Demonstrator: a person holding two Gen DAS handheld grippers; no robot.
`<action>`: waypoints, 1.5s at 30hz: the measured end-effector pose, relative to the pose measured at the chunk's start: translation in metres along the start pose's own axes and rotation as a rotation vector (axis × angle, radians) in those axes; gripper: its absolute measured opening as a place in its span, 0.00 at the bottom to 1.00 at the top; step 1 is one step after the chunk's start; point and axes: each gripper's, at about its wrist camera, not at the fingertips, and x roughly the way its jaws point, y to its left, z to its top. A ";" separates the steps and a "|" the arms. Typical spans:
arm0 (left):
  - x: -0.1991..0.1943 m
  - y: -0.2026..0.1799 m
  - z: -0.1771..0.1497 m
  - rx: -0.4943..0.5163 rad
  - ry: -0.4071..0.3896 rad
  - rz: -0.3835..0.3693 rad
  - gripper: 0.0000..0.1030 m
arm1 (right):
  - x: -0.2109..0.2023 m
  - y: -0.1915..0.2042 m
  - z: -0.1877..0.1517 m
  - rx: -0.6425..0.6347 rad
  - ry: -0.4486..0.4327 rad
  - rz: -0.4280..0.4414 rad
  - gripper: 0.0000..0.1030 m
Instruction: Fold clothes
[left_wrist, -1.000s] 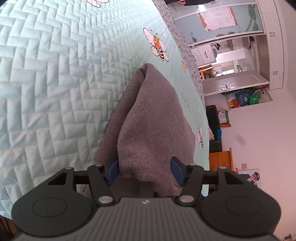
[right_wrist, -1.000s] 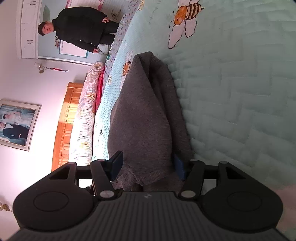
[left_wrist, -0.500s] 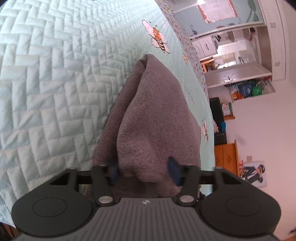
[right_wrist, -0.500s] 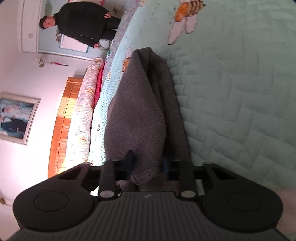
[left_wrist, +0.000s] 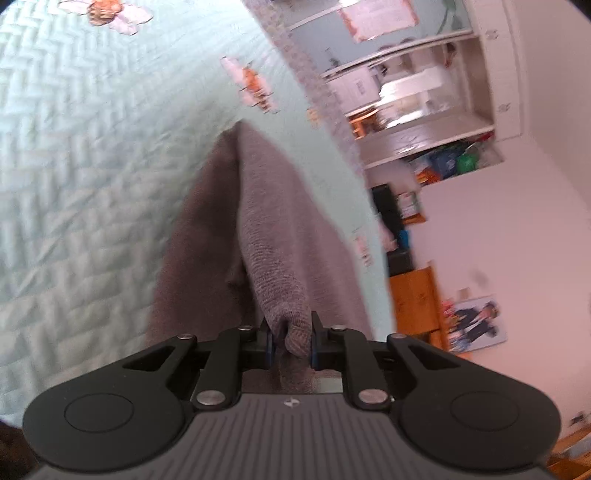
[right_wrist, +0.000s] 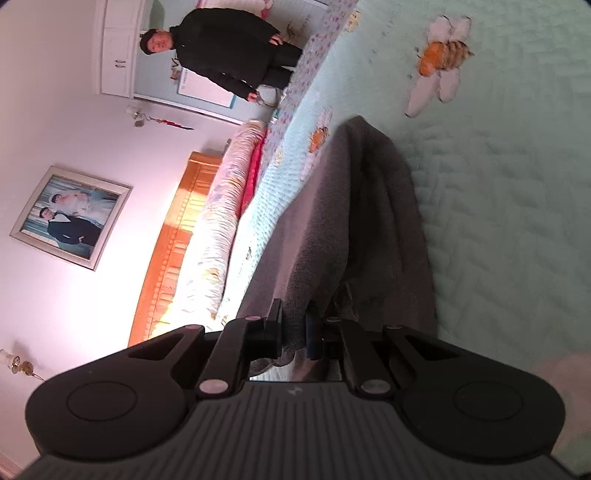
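A grey knitted garment (left_wrist: 273, 229) lies folded in a long strip on the mint quilted bedspread (left_wrist: 92, 155). My left gripper (left_wrist: 290, 341) is shut on the near edge of its upper layer, which rises off the lower layer. The garment also shows in the right wrist view (right_wrist: 351, 221). My right gripper (right_wrist: 294, 332) is shut on the other near corner of the same layer, lifted the same way. The far end of the garment rests on the bedspread (right_wrist: 498, 184).
The bedspread has bee and flower patches (right_wrist: 439, 59). A rolled pink floral quilt (right_wrist: 221, 221) and a wooden headboard (right_wrist: 173, 243) lie along one side. A person in black (right_wrist: 229, 48) stands beyond the bed. Shelves and a doorway (left_wrist: 417, 110) lie past the other edge.
Both grippers went from open around the garment's near edge to shut on it. The gripped layer has lifted off the layer below.
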 end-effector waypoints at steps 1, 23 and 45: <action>0.006 0.009 -0.003 -0.017 0.014 0.042 0.16 | -0.001 -0.003 -0.003 0.003 0.008 -0.005 0.10; 0.023 0.038 0.004 -0.078 0.077 0.071 0.18 | 0.019 -0.032 -0.019 -0.006 0.029 -0.160 0.10; 0.042 -0.063 0.081 -0.065 -0.145 -0.146 0.26 | 0.022 -0.022 -0.023 -0.090 0.019 -0.195 0.09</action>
